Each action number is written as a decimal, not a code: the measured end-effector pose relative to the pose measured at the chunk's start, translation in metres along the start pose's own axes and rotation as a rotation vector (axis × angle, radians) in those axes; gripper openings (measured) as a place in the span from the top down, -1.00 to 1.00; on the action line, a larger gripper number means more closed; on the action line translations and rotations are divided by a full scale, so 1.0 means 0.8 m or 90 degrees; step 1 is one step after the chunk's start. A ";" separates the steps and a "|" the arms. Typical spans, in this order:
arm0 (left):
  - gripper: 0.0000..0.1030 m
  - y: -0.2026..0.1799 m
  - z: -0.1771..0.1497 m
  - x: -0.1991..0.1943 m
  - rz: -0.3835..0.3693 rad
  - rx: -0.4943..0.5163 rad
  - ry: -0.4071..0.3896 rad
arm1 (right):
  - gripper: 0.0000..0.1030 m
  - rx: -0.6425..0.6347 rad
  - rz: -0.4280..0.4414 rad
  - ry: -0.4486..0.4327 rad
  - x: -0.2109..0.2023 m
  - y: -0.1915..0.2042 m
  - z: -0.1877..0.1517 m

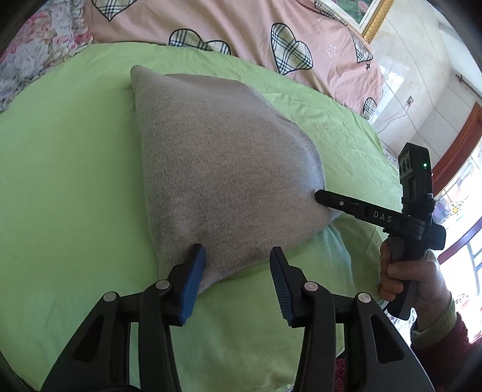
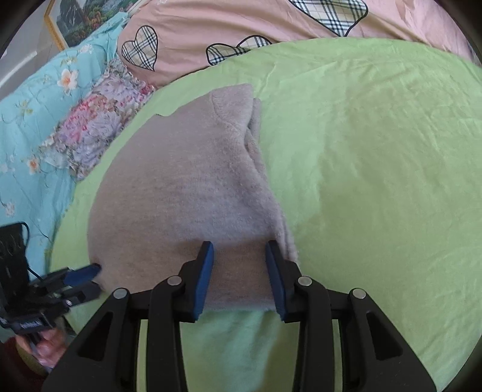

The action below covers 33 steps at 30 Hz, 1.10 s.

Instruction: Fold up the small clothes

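**Both grippers at the near edge of a grey knit garment on a green sheet**

In the left wrist view, a floral quilt (image 1: 33, 51) lies at the far left edge, with a pink cover printed with checked hearts (image 1: 241, 27) across the top. A green sheet (image 1: 69, 169) spreads over the bed. On it lies the grey knit garment (image 1: 217, 169), folded over, broad at the near end and narrowing to a corner at the far end. The left gripper (image 1: 238, 256) stands at the garment's near edge with its jaws apart; the left blue pad touches the cloth and the right pad stands clear of it over the sheet, so the cloth is between the jaws but not pinched. To the right, the right gripper (image 1: 323, 197) reaches in from the side, its tip against the garment's right corner, carried by a hand (image 1: 412, 280) in a dark red sleeve (image 1: 442, 340). A gold picture frame (image 1: 373, 18) hangs at the top right.

In the right wrist view, a light blue flowered blanket (image 2: 27, 120) fills the left side. The left gripper (image 2: 95, 277) shows at the lower left, its tips at the garment's left corner. The garment (image 2: 186, 187) lies in the middle of the sheet (image 2: 376, 169), with a doubled edge along its right side. The right gripper (image 2: 239, 250) has its jaws apart, both pads over the near hem, with cloth between them but not squeezed.
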<state>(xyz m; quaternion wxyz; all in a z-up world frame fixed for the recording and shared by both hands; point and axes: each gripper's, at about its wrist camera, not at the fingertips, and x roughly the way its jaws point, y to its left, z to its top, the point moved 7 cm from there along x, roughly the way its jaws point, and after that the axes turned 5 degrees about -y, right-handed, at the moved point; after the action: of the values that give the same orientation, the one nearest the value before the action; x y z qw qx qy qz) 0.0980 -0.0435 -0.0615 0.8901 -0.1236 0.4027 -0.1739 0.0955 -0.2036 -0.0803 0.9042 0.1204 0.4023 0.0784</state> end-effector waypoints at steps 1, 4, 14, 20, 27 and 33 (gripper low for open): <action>0.13 -0.001 -0.001 0.002 0.008 0.007 0.001 | 0.28 0.008 0.001 0.002 0.001 -0.004 -0.003; 0.10 -0.005 0.000 0.000 0.037 0.026 0.005 | 0.28 0.007 -0.008 0.001 0.000 -0.004 -0.002; -0.21 0.023 0.000 -0.069 0.078 -0.058 -0.032 | 0.18 0.006 0.005 -0.063 -0.068 0.027 0.002; -0.43 0.048 -0.013 -0.094 0.189 -0.064 -0.036 | -0.15 0.000 0.015 -0.080 -0.094 0.043 -0.011; -0.61 0.052 -0.031 -0.108 0.262 -0.023 -0.016 | -0.46 -0.027 -0.002 -0.049 -0.107 0.064 -0.052; -0.61 0.056 -0.054 -0.114 0.319 0.016 0.017 | -0.58 -0.054 -0.008 -0.032 -0.113 0.072 -0.080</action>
<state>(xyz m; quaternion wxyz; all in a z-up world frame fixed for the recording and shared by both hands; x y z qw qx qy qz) 0.0185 0.0313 -0.0438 0.9015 -0.0065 0.4302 0.0458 -0.0153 -0.1597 -0.0415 0.9186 0.0813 0.3768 0.0866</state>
